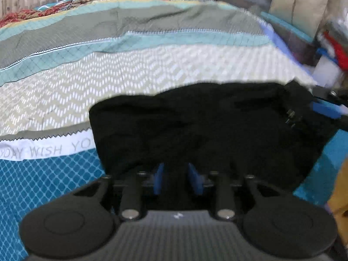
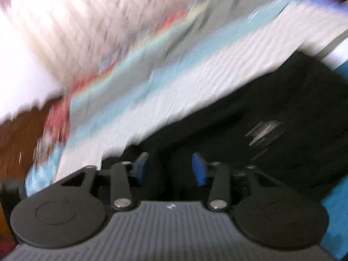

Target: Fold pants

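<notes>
Left wrist view first: bedspread [image 1: 152, 69] fills the upper and left of frame, quilted bands of grey, teal, cream zigzag, plus a white strip w/ printed words at lower left. Cloth looks thin, stitched, a bit rumpled. Pants [image 1: 206, 130] sit centre to right of frame, black, soft, matte, already a compact, roughly rectangular bundle lying flat on the bed, w/ a small pale tag near its right edge.

Left gripper [image 1: 176, 177] at bottom centre: blue pads partly apart, dark fabric showing in the gap, but I can't see the pads pressing on it, so it looks let go, not gripping.

At the right edge of that view the right gripper's blue finger [image 1: 328, 108] sits at the bundle's corner.

Right wrist view is v. blurred. Right gripper [image 2: 170, 168] at bottom centre, pads well apart, nothing pinched btwn them; pants lie ahead, centre to right of frame.

Judgement: folding seems mostly done, bundle is neat and small. Maybe one more fold or a smoothing pat left; can't tell how many layers are in there.
</notes>
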A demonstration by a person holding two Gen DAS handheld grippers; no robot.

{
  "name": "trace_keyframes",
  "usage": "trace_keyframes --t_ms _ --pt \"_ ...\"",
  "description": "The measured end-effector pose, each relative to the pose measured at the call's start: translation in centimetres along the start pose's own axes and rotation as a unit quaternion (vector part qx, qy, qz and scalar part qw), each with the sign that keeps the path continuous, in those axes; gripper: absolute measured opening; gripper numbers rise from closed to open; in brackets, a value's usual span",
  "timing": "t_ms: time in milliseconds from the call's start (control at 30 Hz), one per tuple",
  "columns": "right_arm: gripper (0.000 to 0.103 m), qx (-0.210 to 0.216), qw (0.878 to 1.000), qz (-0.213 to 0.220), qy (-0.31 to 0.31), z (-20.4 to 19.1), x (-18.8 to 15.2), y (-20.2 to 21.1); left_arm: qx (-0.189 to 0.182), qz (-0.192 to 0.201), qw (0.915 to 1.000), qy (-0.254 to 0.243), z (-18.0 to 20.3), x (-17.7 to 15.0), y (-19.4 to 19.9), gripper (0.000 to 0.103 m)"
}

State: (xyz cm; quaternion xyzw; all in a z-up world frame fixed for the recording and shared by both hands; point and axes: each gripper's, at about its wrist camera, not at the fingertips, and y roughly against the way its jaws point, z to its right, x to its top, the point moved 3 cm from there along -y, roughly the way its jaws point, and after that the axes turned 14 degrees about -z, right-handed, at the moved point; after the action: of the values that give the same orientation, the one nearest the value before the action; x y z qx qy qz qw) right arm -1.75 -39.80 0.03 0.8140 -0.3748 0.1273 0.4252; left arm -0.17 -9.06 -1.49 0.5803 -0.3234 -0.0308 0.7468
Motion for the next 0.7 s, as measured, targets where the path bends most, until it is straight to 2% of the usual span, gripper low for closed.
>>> trace_keyframes --t_ms 67,100,133,200,267,333,400,467,500,567,633,700 --pt "0.072 -0.045 0.996 0.075 -0.03 3.5 0.9 3.7 -0.022 0.02 0.9995 0.014 -0.3 0.6 1.4 0.038" --pt "0.074 -0.076 0.99 0.109 -0.048 5.5 1.3 5.4 -0.03 0.025 0.9991 0.019 -0.4 1.3 1.8 0.038" --pt "0.078 -0.103 0.984 0.131 -0.066 7.3 1.7 6.5 -0.037 0.031 0.9986 0.024 -0.3 2.1 2.0 0.038" --pt "0.08 -0.138 0.974 0.14 -0.114 11.0 2.2 7.5 -0.052 0.036 0.9975 0.034 0.0 4.2 1.7 0.038" --pt "0.08 -0.13 0.971 0.133 -0.152 14.0 2.3 7.7 -0.068 0.03 0.9967 0.034 0.7 6.2 0.7 0.036" --pt "0.08 -0.11 0.971 0.125 -0.174 15.1 2.2 6.7 -0.072 0.01 0.997 0.028 1.6 7.8 -1.2 0.032" --pt "0.08 -0.086 0.972 0.112 -0.188 16.3 2.0 6.2 -0.055 -0.026 0.998 0.017 2.5 8.7 -4.3 0.022" --pt "0.08 -0.073 0.972 0.106 -0.195 16.4 1.7 5.3 -0.012 -0.054 0.9984 -0.006 3.3 8.6 -7.0 0.022" --pt "0.077 -0.073 0.974 0.106 -0.186 15.6 1.6 5.1 0.012 -0.052 0.9983 -0.021 3.8 8.4 -7.8 0.023" --pt "0.031 -0.07 0.98 0.082 -0.168 14.0 1.5 4.9 0.031 -0.046 0.9979 -0.032 4.5 8.3 -7.8 0.023" --pt "0.027 -0.063 0.983 0.056 -0.165 13.1 1.0 4.8 0.032 -0.051 0.9979 -0.024 4.6 8.4 -7.1 0.024" --pt "0.025 -0.064 0.984 0.066 -0.151 11.8 1.3 5.5 0.012 -0.05 0.9986 -0.01 4.5 8.8 -5.5 0.032"
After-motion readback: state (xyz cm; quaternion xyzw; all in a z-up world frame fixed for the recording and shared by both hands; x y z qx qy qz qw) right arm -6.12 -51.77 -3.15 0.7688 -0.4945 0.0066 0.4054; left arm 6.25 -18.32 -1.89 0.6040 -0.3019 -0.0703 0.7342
